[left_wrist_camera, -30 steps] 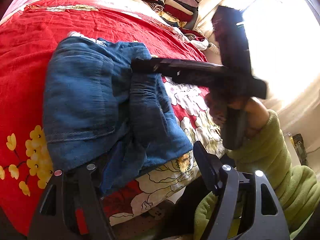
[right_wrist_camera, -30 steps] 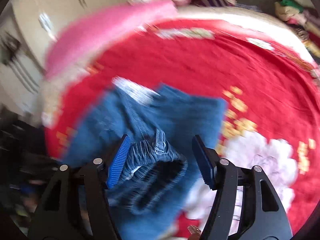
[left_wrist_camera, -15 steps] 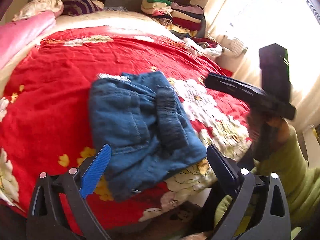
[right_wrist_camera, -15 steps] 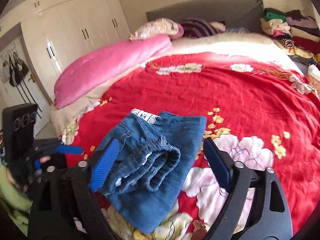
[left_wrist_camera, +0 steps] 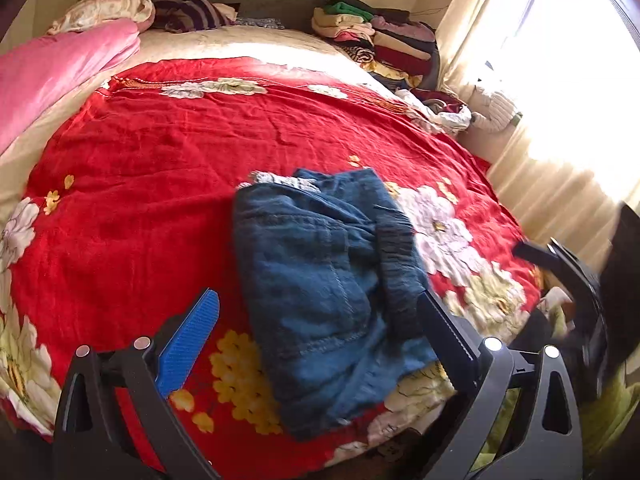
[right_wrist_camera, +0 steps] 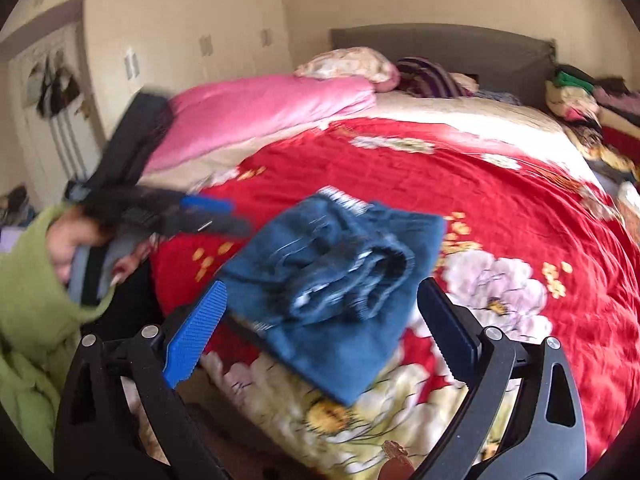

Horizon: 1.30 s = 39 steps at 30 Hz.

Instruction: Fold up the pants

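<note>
- Left wrist view: the blue pants (left_wrist_camera: 320,288) lie folded into a thick bundle on the red flower blanket (left_wrist_camera: 160,168), near the bed's front edge.
- The bundle's long side runs from the near edge up toward the pillows; the white-trimmed end points away, and a dark ribbed band lies along its right side.
- The left gripper (left_wrist_camera: 320,340) is wide open, its jaws have just been opening, and the pants show between them, but the blue pad (left_wrist_camera: 188,344) does not touch.
- Only this view shows the bright window (left_wrist_camera: 560,80) and the stack of clothes (left_wrist_camera: 384,44) by it.
- Right wrist view: the pants (right_wrist_camera: 340,280) look blurry; the rolled dark band sits on top.
- The right gripper (right_wrist_camera: 320,328) is also let go and wide open; its jaws have just been opening, and nothing is held.
- Only this view shows the white wardrobe (right_wrist_camera: 168,40) and a green sleeve (right_wrist_camera: 28,280) behind the left gripper (right_wrist_camera: 192,216).
- The pink quilt (right_wrist_camera: 260,108) lies at the far left of the bed.
</note>
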### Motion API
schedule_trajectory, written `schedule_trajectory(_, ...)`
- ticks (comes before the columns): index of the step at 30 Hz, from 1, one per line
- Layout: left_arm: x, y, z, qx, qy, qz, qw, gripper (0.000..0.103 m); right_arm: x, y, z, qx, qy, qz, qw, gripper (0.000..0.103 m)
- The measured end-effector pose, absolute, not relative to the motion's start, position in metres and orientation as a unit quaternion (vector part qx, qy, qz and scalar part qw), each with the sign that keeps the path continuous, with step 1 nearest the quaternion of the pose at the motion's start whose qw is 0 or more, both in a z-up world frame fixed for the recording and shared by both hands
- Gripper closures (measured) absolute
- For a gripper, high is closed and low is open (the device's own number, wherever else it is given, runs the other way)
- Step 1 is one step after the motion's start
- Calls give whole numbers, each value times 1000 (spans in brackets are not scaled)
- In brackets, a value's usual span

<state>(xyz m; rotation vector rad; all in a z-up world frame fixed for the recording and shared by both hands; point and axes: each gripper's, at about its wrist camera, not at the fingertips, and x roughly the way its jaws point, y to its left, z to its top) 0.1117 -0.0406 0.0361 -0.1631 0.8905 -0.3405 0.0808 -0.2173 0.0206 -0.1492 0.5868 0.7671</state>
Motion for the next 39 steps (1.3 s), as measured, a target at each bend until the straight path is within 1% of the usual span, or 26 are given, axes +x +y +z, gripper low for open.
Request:
schedule_trajectory(3,126,-41,28,-70,446,-168,876,7,70,-190,10,-121,284,384,870,13)
schedule_trajectory(5,134,-40,26,-77,448,-174,874,29,65,-173,3,-150,286,392,861,24)
schedule_trajectory(6,139,-39,25,-84,450,-181,870,43,64,-162,-2,-169,289,402,852,33)
schedule_trajectory(7,144,-38,25,-89,450,-187,868,46,63,-157,-4,-177,290,408,848,38)
schedule_trajectory(8,146,-38,24,-90,451,-189,867,49,63,-149,-8,-188,291,413,842,41)
schedule_trajectory(9,149,-40,24,-89,452,-192,867,59,63,-144,-10,-195,292,417,838,48)
schedule_trajectory(10,151,-41,24,-86,451,-197,866,66,63,-139,-11,-205,293,422,833,54)
schedule_trajectory(12,154,-47,24,-76,450,-201,867,66,63,-128,-15,-228,291,428,825,58)
schedule_trajectory(15,161,-53,16,-63,461,-198,863,66,65,-114,-20,-259,287,435,813,59)
schedule_trajectory(17,166,-57,7,-54,471,-194,859,66,68,-99,-28,-300,281,432,803,47)
schedule_trajectory(18,168,-58,4,-51,474,-193,858,66,66,-97,-32,-319,271,424,803,46)
schedule_trajectory(20,171,-57,0,-51,477,-190,857,66,66,-89,-40,-346,270,429,790,80)
schedule_trajectory(21,172,-56,-2,-56,478,-189,856,66,66,-89,-41,-334,287,449,777,92)
schedule_trajectory(22,173,-55,-3,-58,479,-189,855,65,65,-93,-39,-317,303,462,770,95)
schedule_trajectory(25,171,-55,-3,-56,475,-190,857,64,54,-104,-37,-313,309,474,763,95)
schedule_trajectory(29,170,-57,-4,-56,470,-183,861,64,55,-101,-60,-331,326,447,764,94)
schedule_trajectory(31,167,-59,-2,-49,466,-178,865,64,53,-101,-58,-315,334,459,761,79)
schedule_trajectory(32,166,-60,-1,-47,466,-178,866,64,51,-101,-56,-310,334,462,761,77)
schedule_trajectory(34,164,-61,2,-45,464,-178,867,60,47,-105,-49,-296,333,471,761,66)
schedule_trajectory(36,161,-62,5,-46,458,-178,870,59,47,-115,-38,-270,331,479,767,61)
schedule_trajectory(39,156,-62,10,-51,452,-179,873,58,41,-131,-22,-242,321,479,780,58)
